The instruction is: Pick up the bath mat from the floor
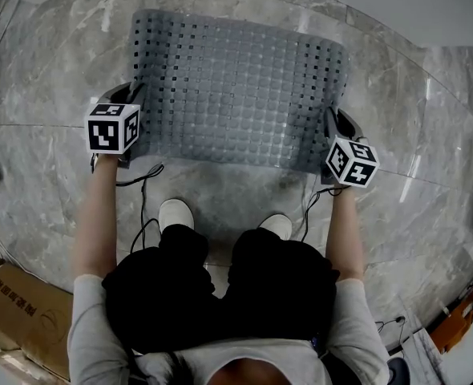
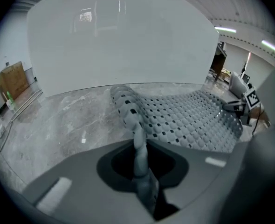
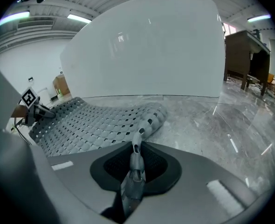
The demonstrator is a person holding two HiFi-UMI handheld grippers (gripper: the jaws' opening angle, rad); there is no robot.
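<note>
**Bath mat [image 1: 236, 95] clamped at both ends, near side lifted from the floor [image 1: 52, 70].**
The left gripper [image 2: 140, 143] is closed on the mat's left edge and the right gripper [image 3: 135, 157] on its right edge, both towards the near corners. In each gripper view a thin fold of grey perforated rubber is seen pinched between the pads. The two-ended hold is judged to be chosen so that the limp sheet is kept spread rather than folding on itself; some sag is seen between the grips. The far edge appears to lie on or close to the marble, just before a white curved wall [image 2: 119, 41], so little room is judged that way. Bare floor is seen at both sides, and nothing is seen overhead. The near edge hangs just ahead of the shoes [image 1: 175, 212], with cables [image 1: 144, 207] trailing beside them, and a snag is judged possible there.
</note>
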